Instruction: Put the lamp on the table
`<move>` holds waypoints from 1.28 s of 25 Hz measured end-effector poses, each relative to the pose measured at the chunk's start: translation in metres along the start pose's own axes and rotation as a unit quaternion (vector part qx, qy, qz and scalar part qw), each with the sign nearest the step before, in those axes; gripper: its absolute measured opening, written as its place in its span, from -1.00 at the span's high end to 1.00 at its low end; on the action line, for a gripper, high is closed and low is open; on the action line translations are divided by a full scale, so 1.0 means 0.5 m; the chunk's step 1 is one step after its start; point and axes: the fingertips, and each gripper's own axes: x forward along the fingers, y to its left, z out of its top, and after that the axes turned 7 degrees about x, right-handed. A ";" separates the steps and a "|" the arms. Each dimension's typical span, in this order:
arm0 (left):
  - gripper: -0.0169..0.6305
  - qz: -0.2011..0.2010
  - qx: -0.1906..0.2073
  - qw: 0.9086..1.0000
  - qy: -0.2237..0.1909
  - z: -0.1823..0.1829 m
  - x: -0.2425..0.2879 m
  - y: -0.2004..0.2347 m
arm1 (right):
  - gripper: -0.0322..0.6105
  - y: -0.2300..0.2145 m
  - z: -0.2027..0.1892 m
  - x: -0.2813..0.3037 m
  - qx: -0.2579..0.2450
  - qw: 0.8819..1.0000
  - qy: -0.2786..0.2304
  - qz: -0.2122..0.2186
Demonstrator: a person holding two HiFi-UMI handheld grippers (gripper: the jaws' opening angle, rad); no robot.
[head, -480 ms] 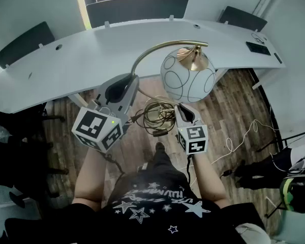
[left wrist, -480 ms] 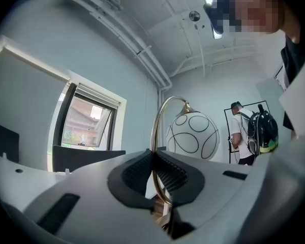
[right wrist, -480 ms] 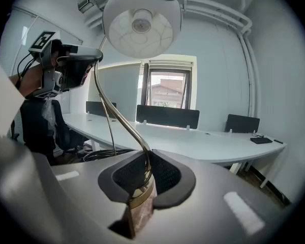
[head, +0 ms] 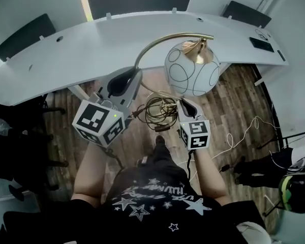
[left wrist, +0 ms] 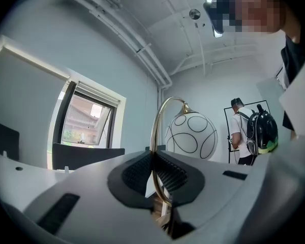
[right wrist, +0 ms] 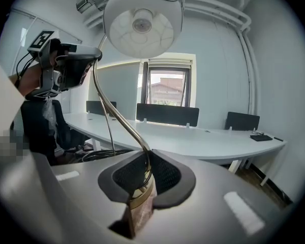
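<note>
The lamp hangs in the air before the white curved table, held by both grippers. Its white globe shade with black circle lines hangs from a curved brass arm. My left gripper is shut on that arm, seen as a thin brass rod between the pads. My right gripper is shut on the lamp's lower stem, just above a brass collar. The globe looms over the right gripper. A coil of cord dangles between the grippers. The lamp's foot is hidden.
Dark chairs stand behind the table, and a dark flat item lies at its right end. Wood floor below carries white cables and dark bags. A person with a backpack stands in the background.
Both grippers and the lamp have shifted slightly up and to the right, toward the table. The grips are unchanged.
</note>
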 end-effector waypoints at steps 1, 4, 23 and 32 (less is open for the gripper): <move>0.85 0.000 0.000 1.000 0.001 0.000 -0.001 0.000 | 0.79 -0.001 -0.001 0.000 -0.001 1.000 0.000 -0.001; 0.85 0.000 0.001 1.000 0.002 0.001 0.003 -0.002 | 0.79 -0.005 0.000 0.000 0.001 1.000 -0.001 -0.002; 0.85 0.002 0.018 1.000 0.011 -0.012 0.270 0.032 | 0.78 -0.222 0.067 0.161 0.016 1.000 -0.012 0.018; 0.85 0.015 0.022 0.999 0.026 -0.019 0.464 0.101 | 0.78 -0.365 0.141 0.304 0.019 0.999 -0.010 0.033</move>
